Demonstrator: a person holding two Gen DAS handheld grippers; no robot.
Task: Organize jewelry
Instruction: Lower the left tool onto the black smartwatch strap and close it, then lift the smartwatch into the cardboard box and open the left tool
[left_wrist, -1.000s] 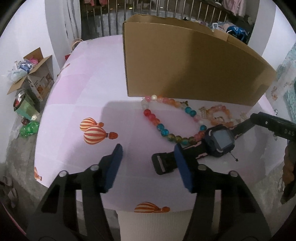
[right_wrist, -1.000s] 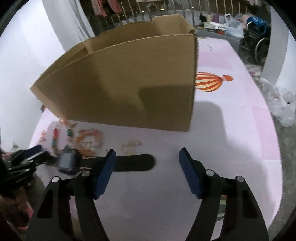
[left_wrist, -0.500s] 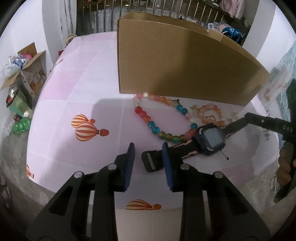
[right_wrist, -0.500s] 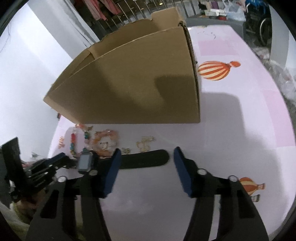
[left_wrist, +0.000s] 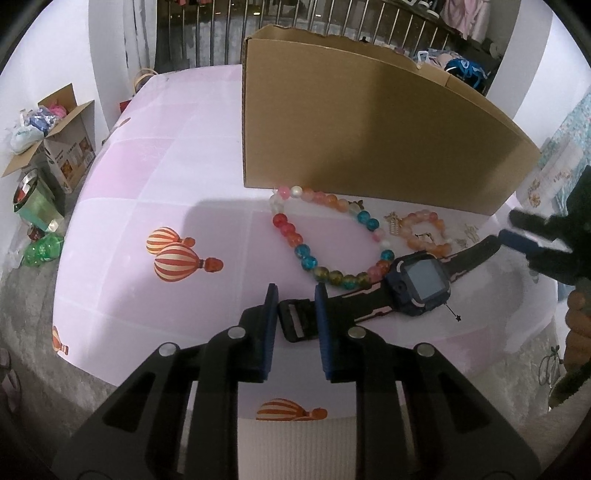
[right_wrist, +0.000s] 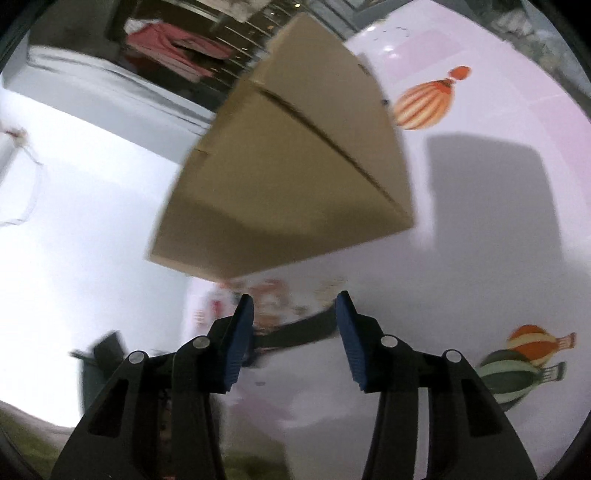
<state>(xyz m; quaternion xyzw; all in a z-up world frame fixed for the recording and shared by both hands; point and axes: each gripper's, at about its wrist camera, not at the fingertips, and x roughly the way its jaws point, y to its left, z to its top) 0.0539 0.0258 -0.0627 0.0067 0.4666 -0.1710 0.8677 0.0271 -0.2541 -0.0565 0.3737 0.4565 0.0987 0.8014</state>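
Both grippers are closing in on the smartwatch (left_wrist: 424, 282) lying at 3 o'clock on the pink balloon-print table (left_wrist: 166, 177): the left gripper (left_wrist: 294, 314) narrowing around its buckle end, the right gripper (right_wrist: 294, 321), having swung in, narrowing around the blurred strap tail, neither clamped yet.

Left view sharp, right view motion-blurred (fisheye edges warp).

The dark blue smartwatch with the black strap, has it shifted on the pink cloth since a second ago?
No. The smartwatch lies as before, its face touching the multicoloured bead bracelet.
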